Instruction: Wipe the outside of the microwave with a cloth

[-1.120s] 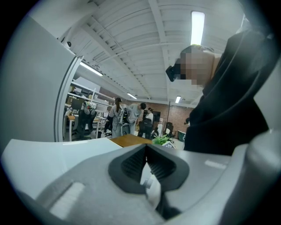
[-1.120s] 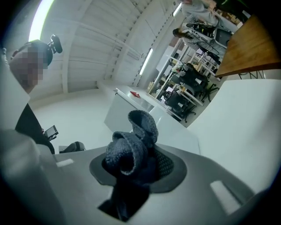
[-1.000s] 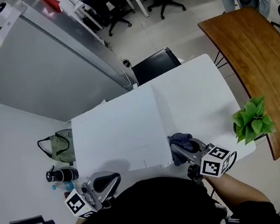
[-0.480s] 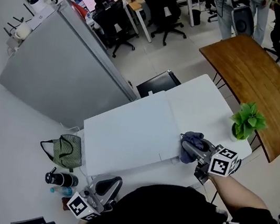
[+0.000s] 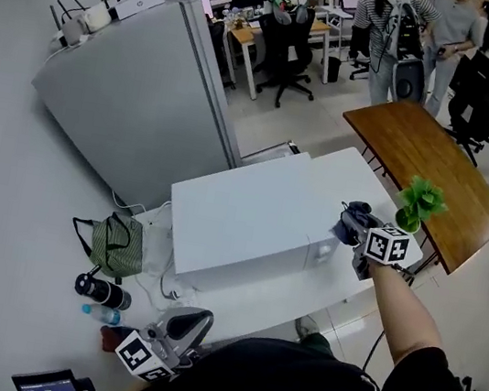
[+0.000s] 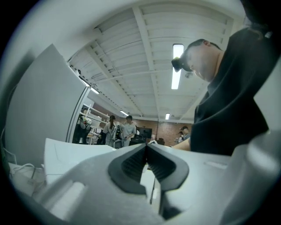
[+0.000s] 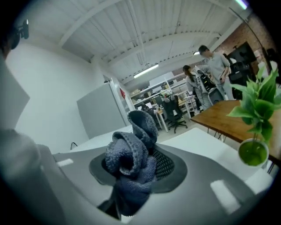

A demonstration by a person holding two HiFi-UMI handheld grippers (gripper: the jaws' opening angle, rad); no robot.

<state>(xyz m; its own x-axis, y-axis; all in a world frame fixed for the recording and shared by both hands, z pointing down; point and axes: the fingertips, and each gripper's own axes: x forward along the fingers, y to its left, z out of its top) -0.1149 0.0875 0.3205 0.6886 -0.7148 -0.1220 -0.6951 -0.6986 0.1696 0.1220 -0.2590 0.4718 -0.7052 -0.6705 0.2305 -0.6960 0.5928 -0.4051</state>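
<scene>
Now that the right gripper (image 5: 350, 230), clamped on the cloth (image 5: 351, 213), has moved off the microwave (image 5: 251, 214) top to its right side, that side's next. Left gripper (image 5: 178, 326) closed, empty, idle.

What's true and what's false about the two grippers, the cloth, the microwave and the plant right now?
1. The right gripper holds a dark blue cloth. True.
2. The left gripper is clamped on the microwave. False: its jaws are shut on nothing, low by the person's body.
3. The potted plant stands on top of the microwave. False: it stands on the white table beside it.
4. The cloth is near the microwave's right-hand end. True.
</scene>
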